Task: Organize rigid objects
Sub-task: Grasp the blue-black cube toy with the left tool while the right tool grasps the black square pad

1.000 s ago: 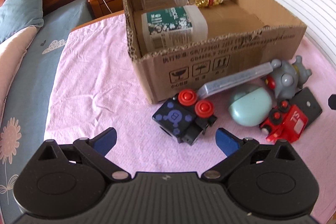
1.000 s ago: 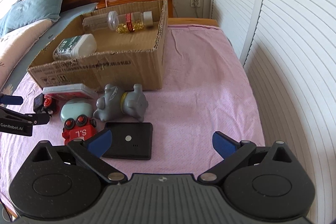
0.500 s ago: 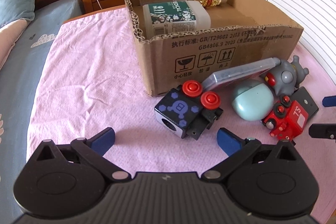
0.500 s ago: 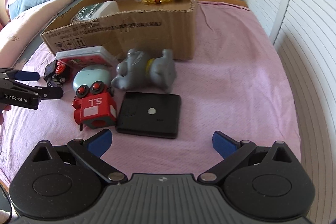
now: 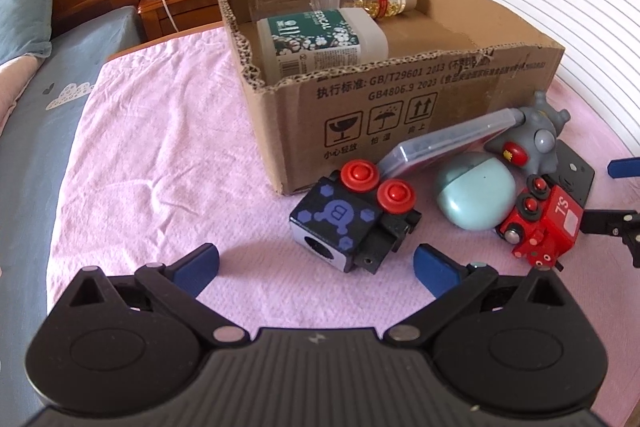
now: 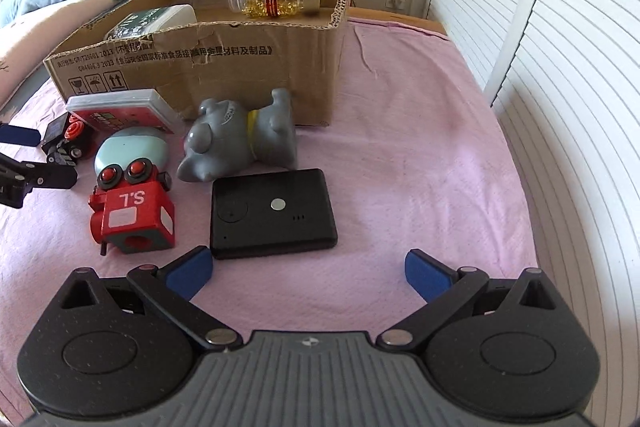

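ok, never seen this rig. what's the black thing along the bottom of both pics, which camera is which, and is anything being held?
No robot: a person carries a hand-held gripper in each hand, each with a fisheye camera looking along its blue-tipped fingers. The black shape at the bottom is the gripper itself. One picture is from the left hand-held gripper, aimed at a black cube toy; the other from the right hand-held gripper, aimed at a black pad. On the pink cloth also lie a red robot, grey figure, teal case and flat case. The box holds bottles. Both grippers are open, holding nothing.
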A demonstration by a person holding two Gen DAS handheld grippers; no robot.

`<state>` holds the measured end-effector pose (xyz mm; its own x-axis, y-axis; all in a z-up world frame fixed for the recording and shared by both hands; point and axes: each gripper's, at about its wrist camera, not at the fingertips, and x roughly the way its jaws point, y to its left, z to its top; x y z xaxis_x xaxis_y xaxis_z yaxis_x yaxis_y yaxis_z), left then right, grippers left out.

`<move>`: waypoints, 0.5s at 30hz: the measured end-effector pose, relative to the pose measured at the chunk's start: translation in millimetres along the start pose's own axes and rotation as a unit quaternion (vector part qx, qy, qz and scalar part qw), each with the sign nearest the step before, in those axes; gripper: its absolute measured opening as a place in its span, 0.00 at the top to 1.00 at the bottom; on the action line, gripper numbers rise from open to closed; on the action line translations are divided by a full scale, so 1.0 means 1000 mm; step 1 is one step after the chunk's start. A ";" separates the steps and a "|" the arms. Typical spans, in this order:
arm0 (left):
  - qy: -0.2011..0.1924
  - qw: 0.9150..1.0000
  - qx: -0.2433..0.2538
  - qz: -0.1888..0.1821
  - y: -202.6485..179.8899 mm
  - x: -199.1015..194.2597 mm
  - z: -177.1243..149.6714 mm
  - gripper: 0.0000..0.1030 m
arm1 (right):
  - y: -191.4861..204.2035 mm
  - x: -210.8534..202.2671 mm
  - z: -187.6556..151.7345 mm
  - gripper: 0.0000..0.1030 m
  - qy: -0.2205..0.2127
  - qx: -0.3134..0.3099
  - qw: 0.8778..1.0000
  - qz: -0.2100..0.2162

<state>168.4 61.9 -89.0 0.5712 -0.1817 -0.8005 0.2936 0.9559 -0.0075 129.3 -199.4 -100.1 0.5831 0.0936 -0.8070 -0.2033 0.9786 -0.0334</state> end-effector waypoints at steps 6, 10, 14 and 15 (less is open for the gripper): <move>-0.011 0.997 0.075 -0.004 -0.010 0.002 0.010 0.03 | 0.001 0.001 -0.001 0.00 -0.005 0.000 1.000 0.000; -0.017 0.994 0.106 -0.026 -0.010 0.004 0.015 0.12 | 0.000 0.000 -0.004 0.00 -0.012 -0.002 1.000 0.001; -0.018 0.992 0.114 -0.050 -0.009 0.006 0.018 0.26 | 0.001 0.000 -0.005 0.00 -0.017 -0.003 1.000 0.001; -0.016 0.992 0.115 -0.053 -0.009 0.006 0.019 0.27 | 0.001 0.000 -0.005 0.00 -0.018 -0.003 1.000 0.001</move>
<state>183.5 48.2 -82.0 0.5516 -0.2891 -0.7824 0.5176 0.8542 0.0493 125.3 -199.3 -103.3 0.6110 0.1028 -0.7850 -0.2092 0.9773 -0.0348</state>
